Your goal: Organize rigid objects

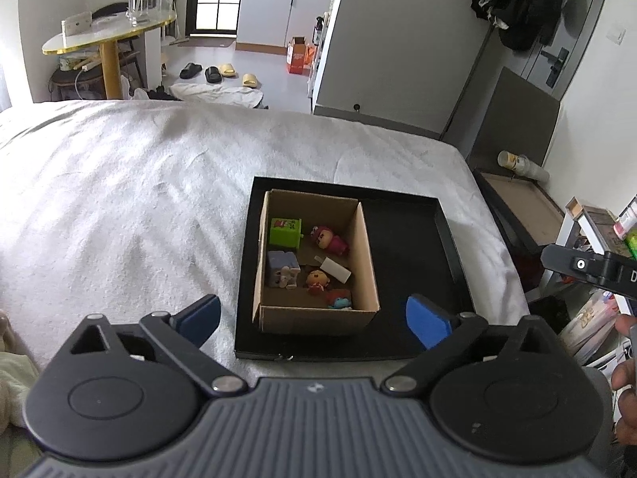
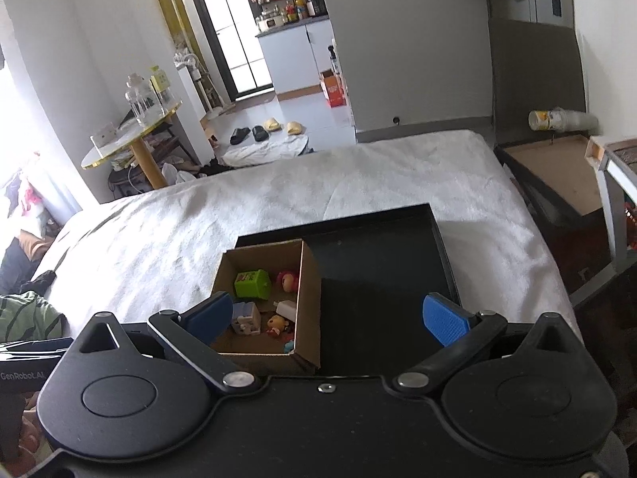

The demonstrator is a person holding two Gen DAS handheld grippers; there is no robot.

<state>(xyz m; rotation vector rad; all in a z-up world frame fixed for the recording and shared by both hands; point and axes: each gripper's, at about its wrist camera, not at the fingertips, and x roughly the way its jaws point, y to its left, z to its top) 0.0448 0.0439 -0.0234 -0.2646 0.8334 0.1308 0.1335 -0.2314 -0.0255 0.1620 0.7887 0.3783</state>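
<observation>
In the left wrist view, the task looked close to finished. A cardboard box point(image 1: 314, 263) sat in the left half of a black tray point(image 1: 406, 247) just right of the frame's centre, on a bed with a white cover point(image 1: 139, 183). Inside the box lay the small toys: a green cube point(image 1: 285, 232) at its upper left, a pink figure point(image 1: 329, 239) beside it, a grey-blue block point(image 1: 283, 267) below, a white cylinder point(image 1: 333, 269) tilted near the middle, an orange-headed figure point(image 1: 317, 279), and a red and blue piece point(image 1: 339, 298) in the lower right corner. No loose toy showed on the cover or in the tray's bare right half, so I judged nothing was left to gather, as far as this view reached. The left gripper point(image 1: 312, 320) filled the bottom of the frame, pitched downward toward the box, its blue pads spread wide with nothing between them: released. Part of the other tool showed at the right edge.

In the right wrist view, the same box point(image 2: 270, 302) sat left of centre with the toys inside, the tray point(image 2: 398, 247) reaching right and upward. The right gripper point(image 2: 330, 318) also tilted down over the tray's near edge, its pads wide apart and empty, likewise let go. Its left pad overlapped the box's near left corner in the picture; whether it touched could not be told.
</observation>
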